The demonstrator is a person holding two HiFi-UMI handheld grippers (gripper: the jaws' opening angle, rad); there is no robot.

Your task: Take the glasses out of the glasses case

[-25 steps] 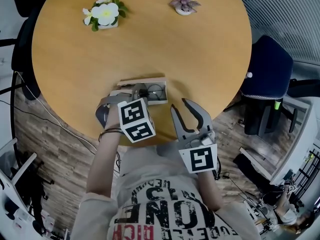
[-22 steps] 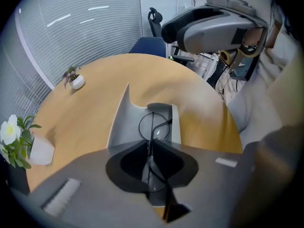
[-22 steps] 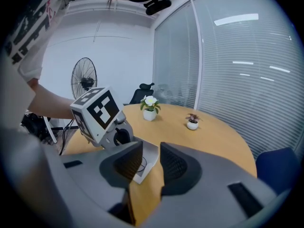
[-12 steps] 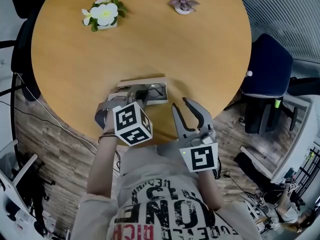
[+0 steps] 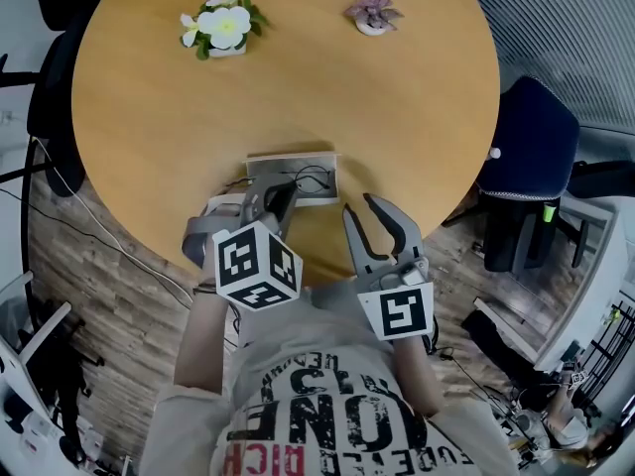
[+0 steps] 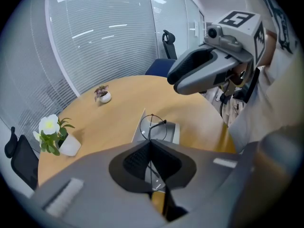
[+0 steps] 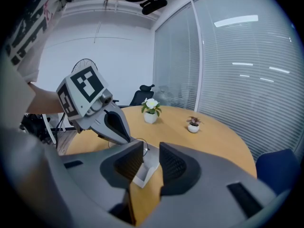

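The open pale glasses case (image 5: 294, 160) lies near the front edge of the round wooden table (image 5: 298, 77). My left gripper (image 5: 275, 199) is just in front of it, shut on a thin temple arm of the wire-framed glasses (image 5: 310, 178). In the left gripper view the glasses (image 6: 153, 126) hang from my left gripper (image 6: 152, 145) a little above the case (image 6: 174, 130). My right gripper (image 5: 359, 207) stands open to the right of the case, holding nothing. Seen from my right gripper (image 7: 151, 158), a corner of the case (image 7: 142, 175) lies beyond its jaws.
A white pot of white flowers (image 5: 224, 30) and a small pink plant (image 5: 372, 13) stand at the table's far side. A blue office chair (image 5: 531, 132) is at the right, off the table. The table edge runs just under both grippers.
My left gripper closed on the glasses and lifted back toward the person, drawing them up from the case. The right gripper stayed where it was.
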